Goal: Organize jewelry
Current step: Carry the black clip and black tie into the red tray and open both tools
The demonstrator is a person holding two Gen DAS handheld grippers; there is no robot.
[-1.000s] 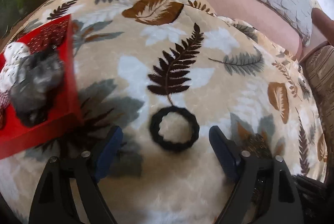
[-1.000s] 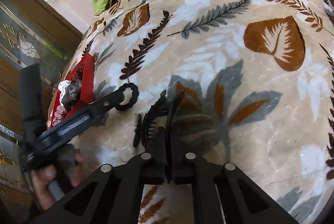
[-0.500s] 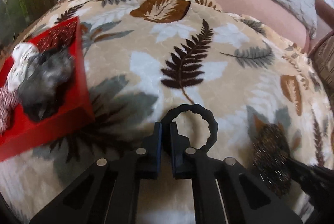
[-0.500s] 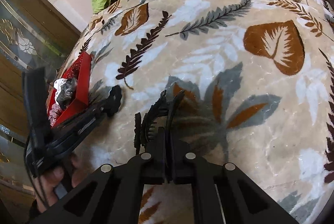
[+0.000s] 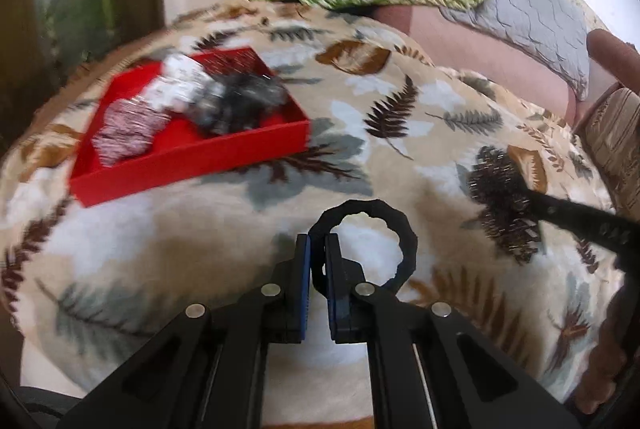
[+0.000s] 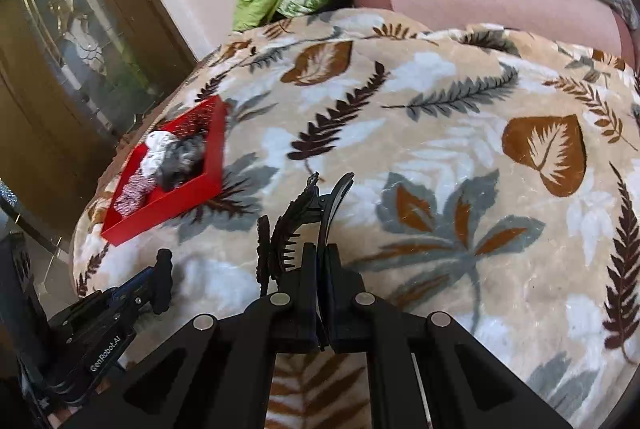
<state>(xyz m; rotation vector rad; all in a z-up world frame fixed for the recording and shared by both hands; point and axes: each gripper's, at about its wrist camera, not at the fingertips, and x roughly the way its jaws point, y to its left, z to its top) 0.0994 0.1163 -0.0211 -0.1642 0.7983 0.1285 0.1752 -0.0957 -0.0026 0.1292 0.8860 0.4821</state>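
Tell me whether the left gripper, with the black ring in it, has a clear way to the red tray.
Probably yes. The left gripper is shut on the black ring, and only bare leaf-print blanket lies between it and the red tray. The right gripper, shut on a black hair clip, sits off to the side.

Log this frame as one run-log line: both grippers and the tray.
left gripper: shut on black hair tie | right gripper: shut on black hair clip | red tray: on leaf-print blanket, holds scrunchies
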